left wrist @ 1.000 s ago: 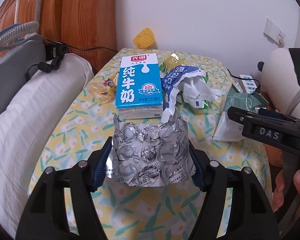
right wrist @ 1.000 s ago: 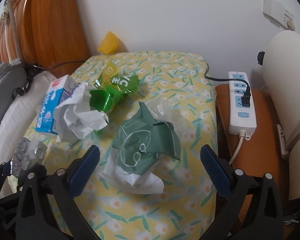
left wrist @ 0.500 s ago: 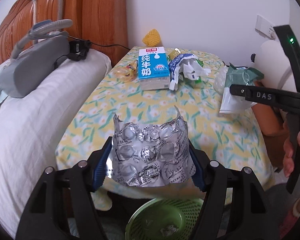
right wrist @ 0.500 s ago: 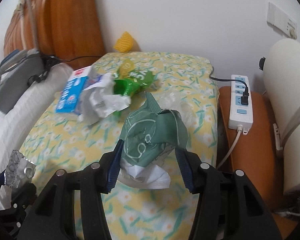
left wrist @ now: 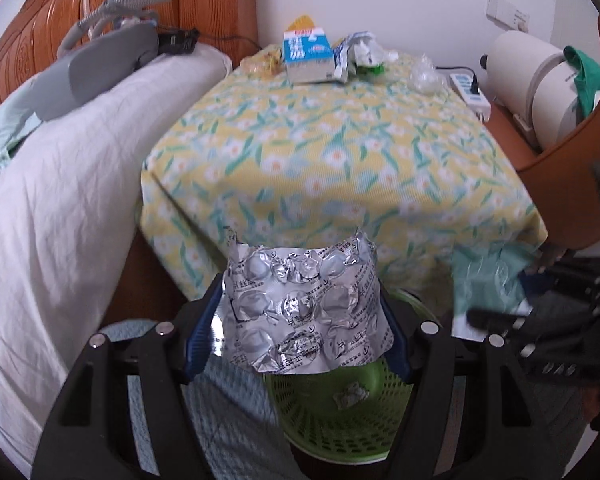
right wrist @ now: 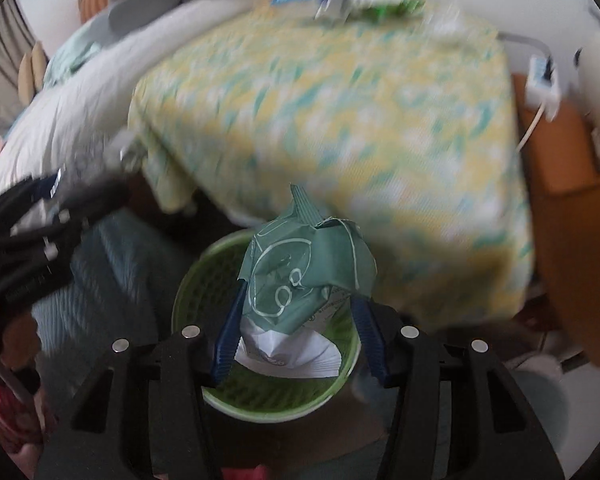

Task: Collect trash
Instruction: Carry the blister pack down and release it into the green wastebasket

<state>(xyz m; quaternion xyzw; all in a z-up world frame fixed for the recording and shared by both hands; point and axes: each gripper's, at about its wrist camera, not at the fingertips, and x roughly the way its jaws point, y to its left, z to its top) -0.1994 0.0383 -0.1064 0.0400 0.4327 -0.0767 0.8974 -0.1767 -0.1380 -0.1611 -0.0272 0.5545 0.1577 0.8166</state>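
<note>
- We are judging the crumpled silver foil blister sheet to be very light, thin and springy, with sharp torn edges; pinching it across its two side edges looks right, since the dented pockets give way easily.
- We are seeing emptied, crushed bubbles and printed characters across its face, with a ragged top edge.
- Our left claw is clenching this sheet between its blue pads, holding it above the green perforated plastic basket, where a small scrap is already lying.
- We are judging the green-and-white crumpled plastic wrapper to be soft, light and slippery, best squeezed around its bunched middle.
- Our right claw is gripping that wrapper directly over the same basket.
- Further out, a blue-and-white milk carton, crumpled paper and clear plastic are waiting at the far edge of the tabletop covered in a yellow flowered cloth.
- A white pillow is lying left of it.
</note>
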